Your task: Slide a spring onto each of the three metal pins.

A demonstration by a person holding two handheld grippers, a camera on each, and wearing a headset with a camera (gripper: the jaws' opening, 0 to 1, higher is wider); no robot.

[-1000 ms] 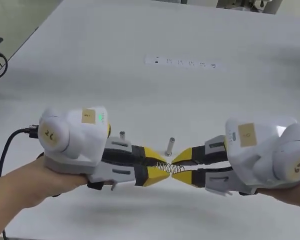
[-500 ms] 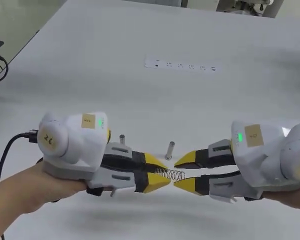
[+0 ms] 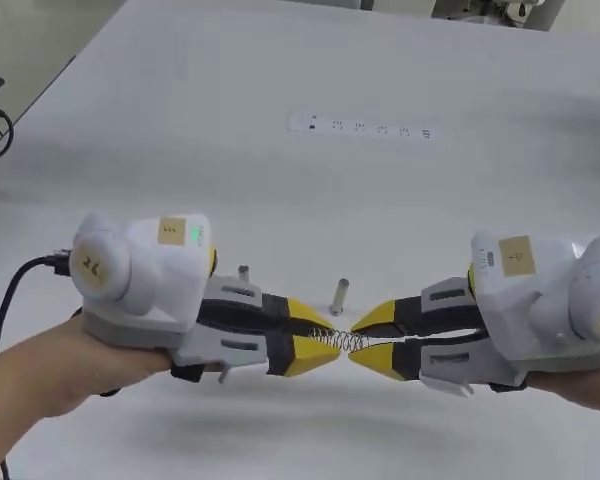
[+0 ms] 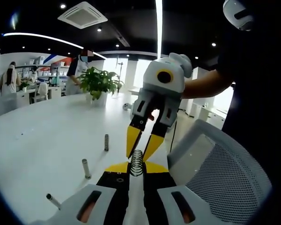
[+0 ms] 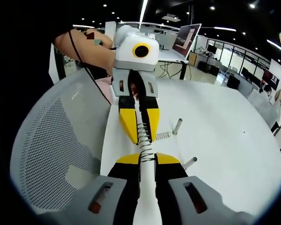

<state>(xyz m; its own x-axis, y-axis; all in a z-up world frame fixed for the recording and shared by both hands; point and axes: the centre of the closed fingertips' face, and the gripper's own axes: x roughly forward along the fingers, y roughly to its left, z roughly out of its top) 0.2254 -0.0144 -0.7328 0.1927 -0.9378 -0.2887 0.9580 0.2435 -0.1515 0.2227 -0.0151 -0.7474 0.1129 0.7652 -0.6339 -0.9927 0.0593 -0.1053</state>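
Steel spring (image 3: 342,342): hangs level above the white table (image 3: 280,180), spanning two facing claws. Left gripper (image 3: 325,342) clamped on one end, right gripper (image 3: 360,343) clamped on the other, yellow tips nearly meeting. Metal pins (image 3: 339,295) upright just behind, all three bare in the left gripper view. Spare spring (image 5: 162,136) loose on the table beside one pin. Likely risks: coil overstretched or kinked by opposed pull; flies off across the table if either clamp slips; bore crushed by excess squeeze, then refuses the pin.
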